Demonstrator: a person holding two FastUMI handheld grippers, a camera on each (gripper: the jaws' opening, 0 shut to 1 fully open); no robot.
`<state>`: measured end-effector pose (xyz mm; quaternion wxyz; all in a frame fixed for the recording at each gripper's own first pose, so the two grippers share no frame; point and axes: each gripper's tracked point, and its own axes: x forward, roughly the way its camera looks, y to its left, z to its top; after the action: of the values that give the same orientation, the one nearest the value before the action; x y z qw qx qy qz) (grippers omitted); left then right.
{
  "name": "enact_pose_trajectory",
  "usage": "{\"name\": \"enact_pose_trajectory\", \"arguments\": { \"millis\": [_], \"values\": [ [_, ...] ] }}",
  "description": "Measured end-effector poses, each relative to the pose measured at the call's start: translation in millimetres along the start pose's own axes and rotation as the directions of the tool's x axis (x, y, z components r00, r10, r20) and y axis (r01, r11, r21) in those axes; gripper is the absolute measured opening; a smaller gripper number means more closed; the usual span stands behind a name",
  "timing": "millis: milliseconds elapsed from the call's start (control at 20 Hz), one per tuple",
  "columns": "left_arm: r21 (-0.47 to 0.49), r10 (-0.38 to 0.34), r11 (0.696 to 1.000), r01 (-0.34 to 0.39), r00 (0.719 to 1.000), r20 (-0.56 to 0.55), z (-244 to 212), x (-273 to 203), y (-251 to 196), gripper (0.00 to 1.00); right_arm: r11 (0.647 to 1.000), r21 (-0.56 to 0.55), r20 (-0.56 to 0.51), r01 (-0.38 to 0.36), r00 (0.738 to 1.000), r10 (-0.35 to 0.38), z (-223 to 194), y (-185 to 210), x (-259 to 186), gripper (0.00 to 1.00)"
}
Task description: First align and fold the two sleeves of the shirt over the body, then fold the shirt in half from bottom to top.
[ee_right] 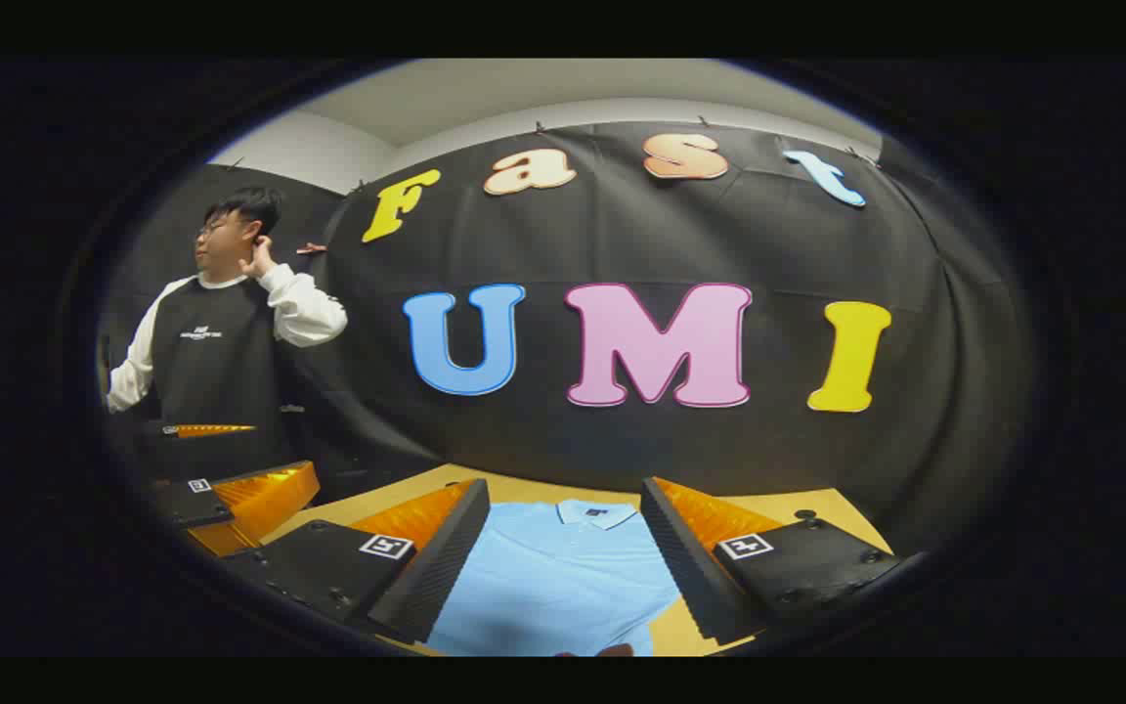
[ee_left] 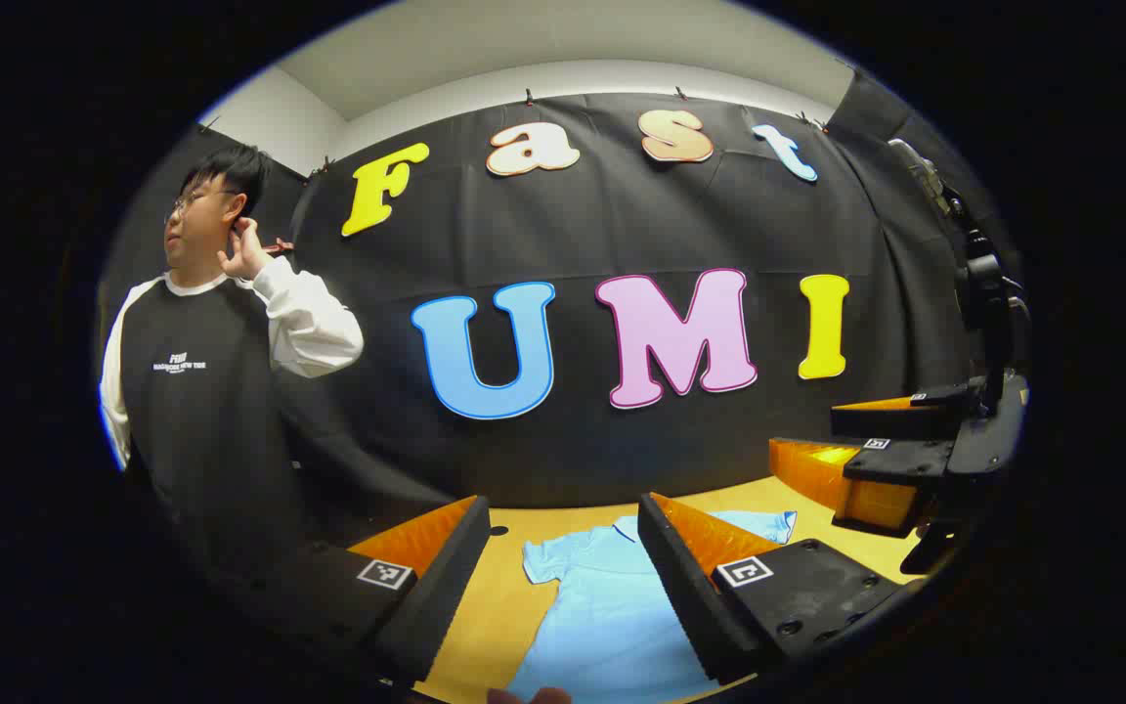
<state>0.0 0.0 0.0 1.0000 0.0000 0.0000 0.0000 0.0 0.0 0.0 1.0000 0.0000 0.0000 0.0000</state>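
Matt, smooth cloth shirt (ee_right: 548,577) lies on a smooth, wood-look table (ee_left: 485,626).

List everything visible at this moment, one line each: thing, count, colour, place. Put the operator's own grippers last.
shirt: one, light blue, lying flat on the table, collar toward the wall, sleeves not yet folded.
table: one, yellow-tan, under the shirt.
bystander: one person in a black and white top, standing at the wall, hand raised to the head.
left gripper: one, open, hovering above the shirt.
right gripper: one, open, hovering above the shirt body.
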Motion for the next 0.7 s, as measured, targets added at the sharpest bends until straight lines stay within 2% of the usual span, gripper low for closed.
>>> {"name": "enact_pose_trajectory", "arguments": {
  "millis": [250, 450, 700],
  "values": [
    [-0.001, -0.064, 0.998, 0.064, 0.998, -0.001, -10, 23, -17, 0.97, 0.992, -0.043, -0.041, 0.121, 0.992, -0.123, -17, -46, 10, 0.97],
    [-0.008, -0.1, 0.995, 0.1, 0.995, -0.02, -25, 47, -32, 0.97, 0.978, -0.018, -0.092, 0.208, 0.973, -0.209, -42, -80, 18, 0.97],
    [0.01, -0.086, 0.996, 0.086, 0.996, -0.026, -34, 57, -33, 0.97, 0.979, -0.005, -0.192, 0.203, 0.961, -0.2, -88, -107, 54, 0.97]
  ]
}}
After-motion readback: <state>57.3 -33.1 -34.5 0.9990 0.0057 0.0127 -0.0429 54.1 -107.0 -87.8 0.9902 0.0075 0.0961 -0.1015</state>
